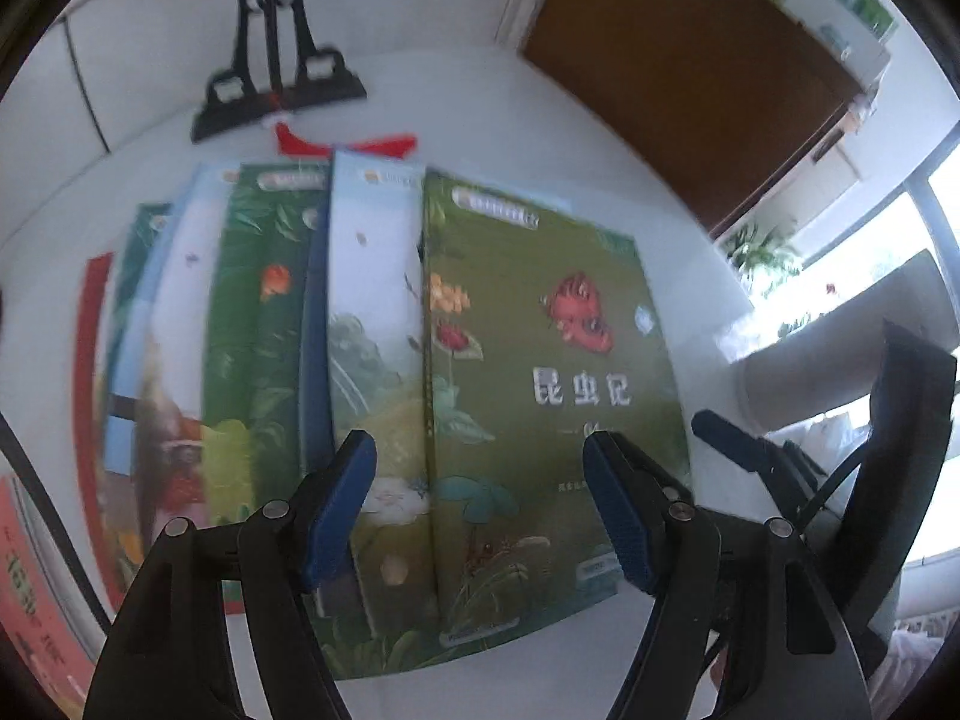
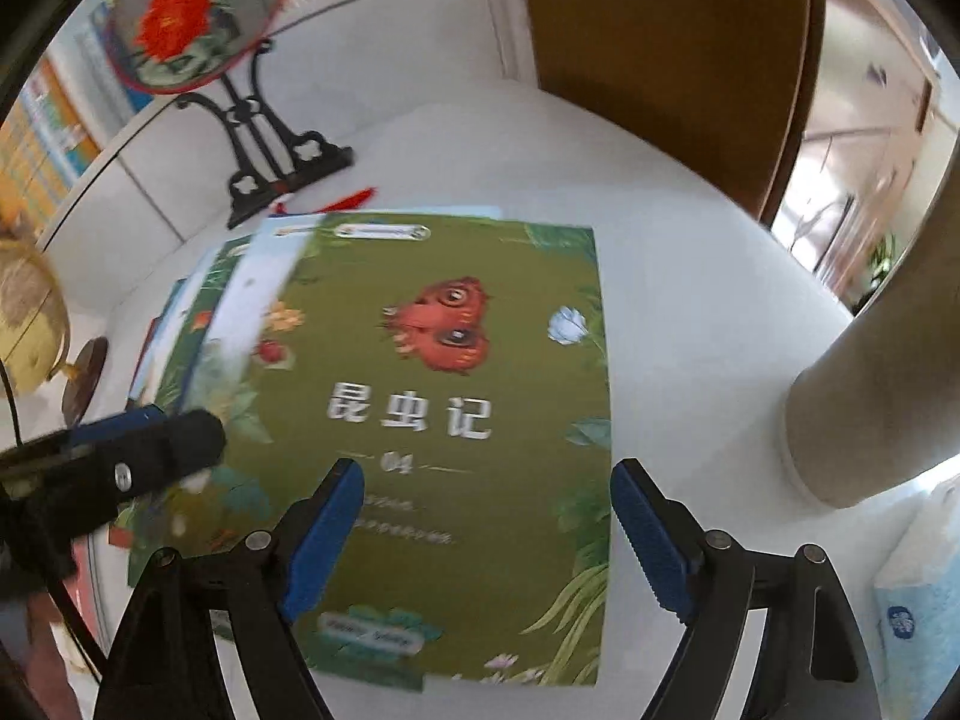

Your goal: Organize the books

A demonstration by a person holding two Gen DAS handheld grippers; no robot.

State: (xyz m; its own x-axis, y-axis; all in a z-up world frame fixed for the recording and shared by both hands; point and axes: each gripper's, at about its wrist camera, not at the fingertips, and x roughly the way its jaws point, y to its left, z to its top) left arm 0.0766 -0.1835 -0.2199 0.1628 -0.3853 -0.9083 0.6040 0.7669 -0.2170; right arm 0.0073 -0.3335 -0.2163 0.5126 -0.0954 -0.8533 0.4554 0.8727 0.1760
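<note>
A fan of thin picture books lies flat on the white table, filling the middle of the left wrist view, each book with its long axis running from the bottom of the frame toward the top and its title edge at the far end. The topmost one, a green book with a red butterfly and white characters on its cover, sits at the right end of the fan and overlaps a pale blue-and-white book beside it; in the right wrist view its cover text reads upright, so its head points toward the top of the frame and its foot toward the camera. The left gripper hangs over the lower part of these two books with its blue-padded fingers spread wide, holding nothing — whether the tips touch the covers cannot be told. The right gripper is likewise spread apart above the lower half of the green book, one pad over the cover and the other near its right edge. At the upper left of both views stands a black ornate stand carrying a round fan with red flowers, a red tassel lying just beyond the books' far ends. A globe shows at the left edge of the right wrist view, and a beige cylinder stands at the right, well apart from the books.
</note>
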